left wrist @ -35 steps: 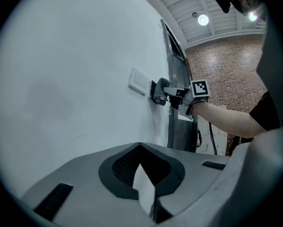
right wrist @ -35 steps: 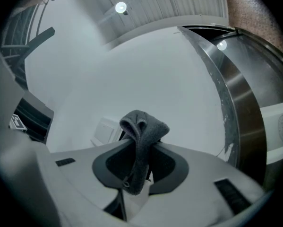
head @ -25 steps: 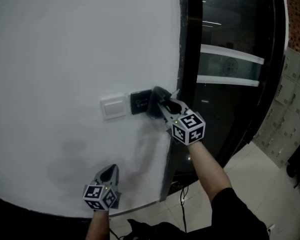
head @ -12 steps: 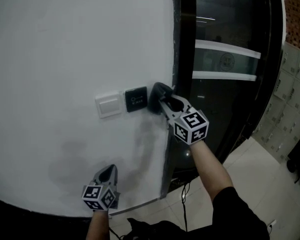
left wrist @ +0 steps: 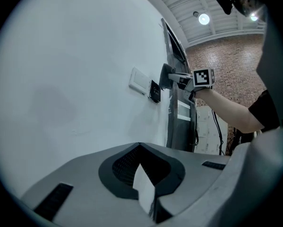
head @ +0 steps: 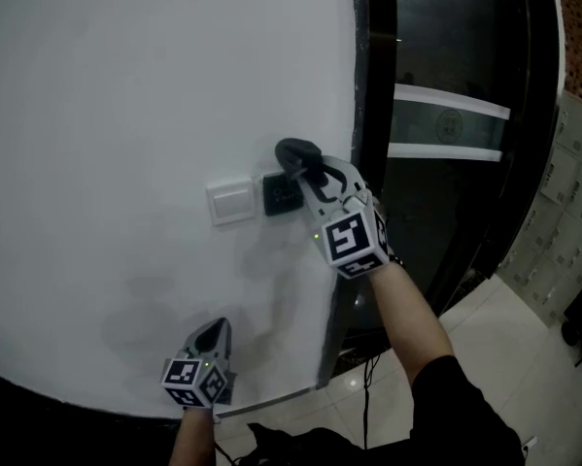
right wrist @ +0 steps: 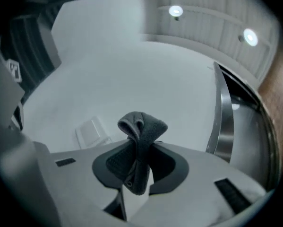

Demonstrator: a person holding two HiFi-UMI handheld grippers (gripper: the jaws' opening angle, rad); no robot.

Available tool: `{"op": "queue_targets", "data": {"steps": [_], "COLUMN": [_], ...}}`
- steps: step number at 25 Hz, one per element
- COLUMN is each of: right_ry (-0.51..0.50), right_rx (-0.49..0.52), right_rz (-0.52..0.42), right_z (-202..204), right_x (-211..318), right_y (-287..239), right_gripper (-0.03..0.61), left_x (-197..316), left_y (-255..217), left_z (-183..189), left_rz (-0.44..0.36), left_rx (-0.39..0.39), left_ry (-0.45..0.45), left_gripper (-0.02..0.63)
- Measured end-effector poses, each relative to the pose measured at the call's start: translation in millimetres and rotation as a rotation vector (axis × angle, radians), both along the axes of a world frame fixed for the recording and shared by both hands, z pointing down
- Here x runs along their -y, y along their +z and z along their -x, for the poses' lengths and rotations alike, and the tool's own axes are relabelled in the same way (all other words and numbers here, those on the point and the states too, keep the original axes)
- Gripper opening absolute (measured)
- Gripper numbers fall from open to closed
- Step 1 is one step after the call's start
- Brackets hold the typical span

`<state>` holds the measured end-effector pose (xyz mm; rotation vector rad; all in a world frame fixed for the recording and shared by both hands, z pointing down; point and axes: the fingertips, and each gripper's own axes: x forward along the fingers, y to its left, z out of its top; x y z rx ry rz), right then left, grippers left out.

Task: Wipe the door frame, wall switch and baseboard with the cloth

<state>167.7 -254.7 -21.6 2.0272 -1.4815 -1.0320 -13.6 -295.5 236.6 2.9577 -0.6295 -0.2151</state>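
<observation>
Dark grey cloth [head: 296, 150], pinched in the right gripper's [head: 308, 170] fingers so its wad leads, sits against the white wall [head: 125, 85] just above the black switch plate [head: 281, 194], while the left gripper [head: 213, 330] hangs low, fingers closed, empty.

Dark grey cloth [head: 297, 151], bunched, above-right of the white wall switch [head: 230, 202], near the black door frame [head: 373, 115]

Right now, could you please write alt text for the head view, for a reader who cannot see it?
The right gripper, shut on a dark grey cloth, holds it to the white wall just above a black switch panel, between a white switch and the black door frame. The left gripper hangs low by the wall, fingers together, empty.
</observation>
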Motion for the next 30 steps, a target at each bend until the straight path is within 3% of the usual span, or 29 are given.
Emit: {"op": "queue_targets", "data": {"steps": [4, 6, 8, 19, 30], "right_ry": [0.260, 0.312, 0.335, 0.331, 0.312], "right_rx": [-0.388, -0.508, -0.559, -0.529, -0.479], "right_rz": [0.102, 0.147, 0.170, 0.274, 0.320], "right_z": [0.8, 5.3, 8.1, 10.5, 9.1], "right_x": [18.1, 29.7, 37.3, 45.5, 43.6], "right_y": [13.4, 28.7, 40.6, 86.5, 112.2], "right_gripper": [0.083, 0.083, 0.083, 0.083, 0.083], "left_x": [2.3, 2.2, -0.8, -20.7, -27.6], "left_y": [1.3, 1.3, -1.3, -16.6, -0.2], "left_z": [2.9, -0.7, -6.9, -33.1, -33.0], "left_rz": [-0.004, -0.003, -0.015, -0.051, -0.021], "left_rx": [0.013, 0.018, 0.022, 0.014, 0.038], "left_ry": [-0.011, -0.005, 0.006, 0.060, 0.085], "left_gripper": [-0.008, -0.008, -0.008, -0.008, -0.008]}}
